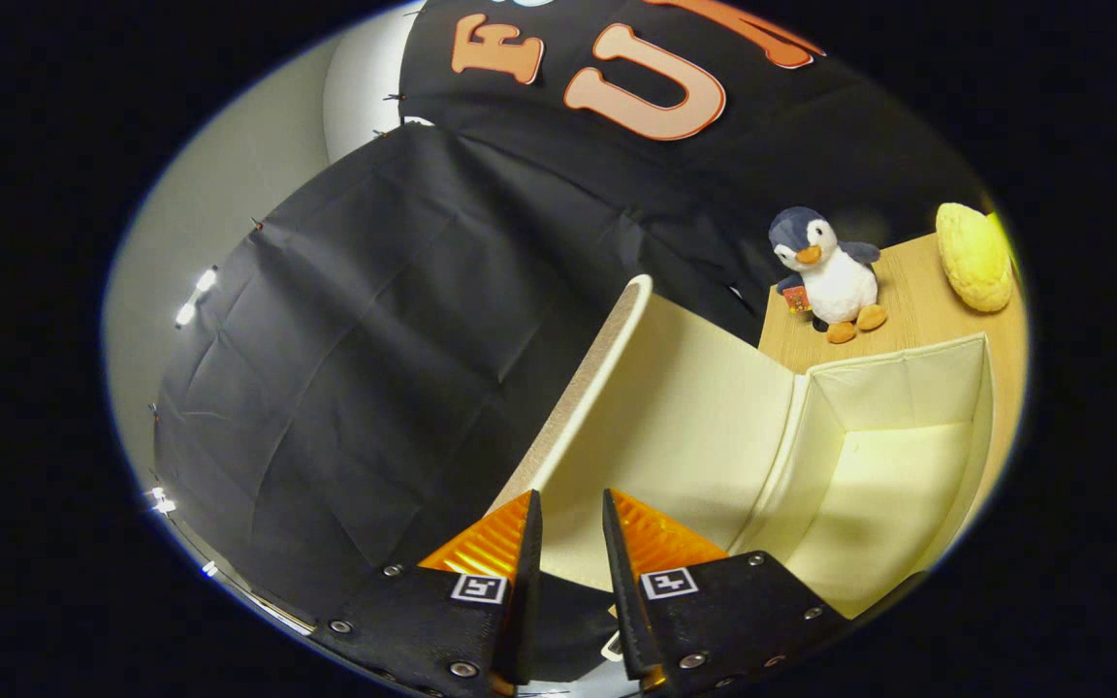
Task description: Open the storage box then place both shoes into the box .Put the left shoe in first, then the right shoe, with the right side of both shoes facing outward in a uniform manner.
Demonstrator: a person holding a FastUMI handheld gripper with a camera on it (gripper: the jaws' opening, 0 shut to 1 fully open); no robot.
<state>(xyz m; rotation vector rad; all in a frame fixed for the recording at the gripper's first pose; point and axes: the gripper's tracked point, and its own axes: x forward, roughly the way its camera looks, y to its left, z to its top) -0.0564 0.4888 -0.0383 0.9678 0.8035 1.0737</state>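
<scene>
On my left I see the booth's black cloth wall (pixel 355 368) hanging in folds, with a pale wall (pixel 229 184) beyond it. My gripper (pixel 570 509) sits low in view, its orange fingers (pixel 486 543) a narrow gap apart; the lid's edge runs down into that gap, but I cannot tell whether both fingers press on it. The lid (pixel 675 407) stands raised, its cream inner face turned toward the open box and its rim (pixel 592 378) rising away from the fingers. Right of the lid, the box (pixel 893 465) lies open, its cream interior lit and bare. Beyond it, on the desk (pixel 927 305), a plush penguin (pixel 830 276) stands near the box's far wall, and a yellow plush (pixel 975 257) lies to the penguin's right.
</scene>
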